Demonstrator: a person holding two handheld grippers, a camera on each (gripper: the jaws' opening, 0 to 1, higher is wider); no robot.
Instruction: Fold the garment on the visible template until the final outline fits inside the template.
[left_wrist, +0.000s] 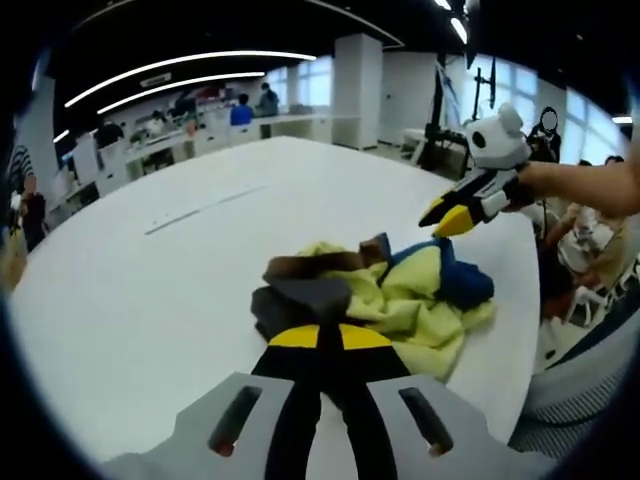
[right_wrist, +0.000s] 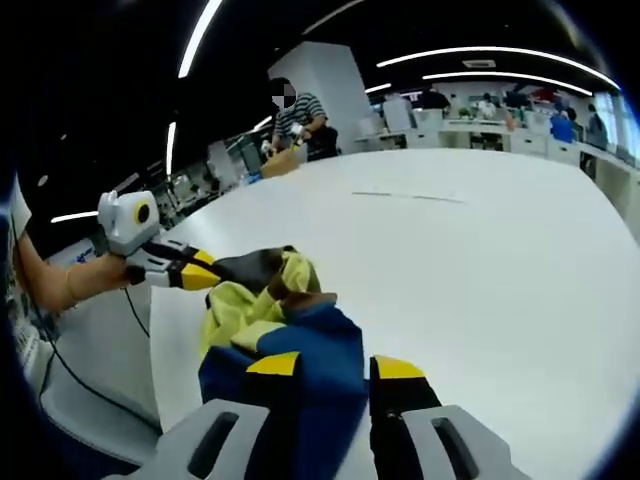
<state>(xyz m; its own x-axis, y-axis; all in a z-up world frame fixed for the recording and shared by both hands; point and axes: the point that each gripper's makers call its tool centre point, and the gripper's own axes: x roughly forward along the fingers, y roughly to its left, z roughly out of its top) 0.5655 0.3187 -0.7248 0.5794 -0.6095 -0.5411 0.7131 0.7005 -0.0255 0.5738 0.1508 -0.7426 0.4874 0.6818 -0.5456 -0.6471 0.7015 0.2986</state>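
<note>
The garment (left_wrist: 400, 295) lies crumpled in a heap of yellow, blue and dark brown cloth near the rounded edge of the white table (left_wrist: 150, 300). The left gripper (left_wrist: 330, 338) has its jaws clamped together on the garment's dark brown corner (the right gripper view shows this from the side). The right gripper (right_wrist: 335, 368) grips the blue part between its jaws.

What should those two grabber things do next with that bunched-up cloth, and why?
Probably draw the two grippers apart to spread the garment flat. It lies crumpled in a heap on the white table. The left gripper is at its dark edge and the right gripper has blue cloth between its jaws, so nothing can be folded yet.
</note>
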